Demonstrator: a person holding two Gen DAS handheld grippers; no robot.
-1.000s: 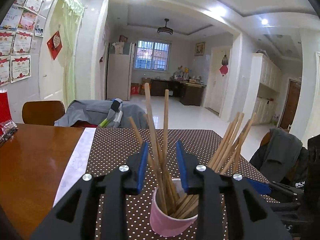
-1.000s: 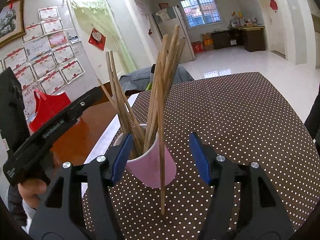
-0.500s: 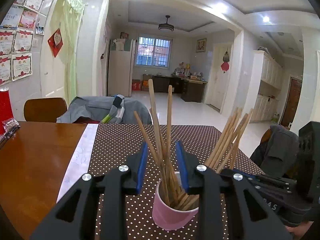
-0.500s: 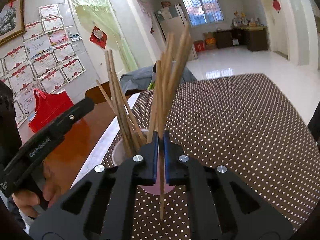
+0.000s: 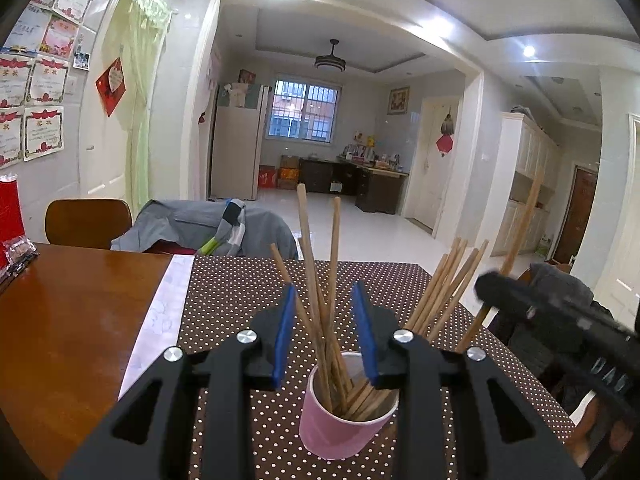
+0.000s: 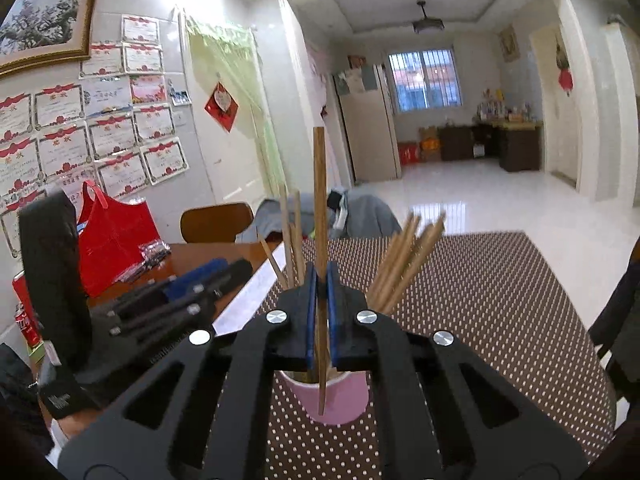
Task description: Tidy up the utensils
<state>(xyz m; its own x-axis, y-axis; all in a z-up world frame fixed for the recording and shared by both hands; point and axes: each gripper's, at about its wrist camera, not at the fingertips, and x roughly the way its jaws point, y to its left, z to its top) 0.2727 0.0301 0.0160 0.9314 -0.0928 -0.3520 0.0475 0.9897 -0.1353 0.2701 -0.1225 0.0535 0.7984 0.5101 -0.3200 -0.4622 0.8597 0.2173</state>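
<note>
A pink cup [image 5: 340, 420] stands on the dotted cloth with several wooden chopsticks [image 5: 316, 280] fanned out in it. My left gripper [image 5: 323, 296] is open just short of the cup. Chopsticks show through the gap between its blue pads, and the pads press on nothing. My right gripper [image 6: 319, 280] is shut on a single chopstick [image 6: 319, 192], held upright above the cup [image 6: 344, 400]. The stick's lower end hangs in front of the cup's wall. In the left wrist view the right gripper [image 5: 486, 284] comes in from the right with that stick [image 5: 520, 220].
A brown white-dotted tablecloth [image 6: 480, 300] covers the right part of the wooden table [image 5: 72, 320]. A red bag [image 6: 112, 240] and a red can [image 6: 26, 320] sit at the table's left. Chairs [image 5: 88, 222] with grey clothing [image 5: 192, 224] stand behind.
My right gripper closed on one chopstick that leaned at the cup and lifted it, swinging it upright. The left gripper stayed where it was, open.
</note>
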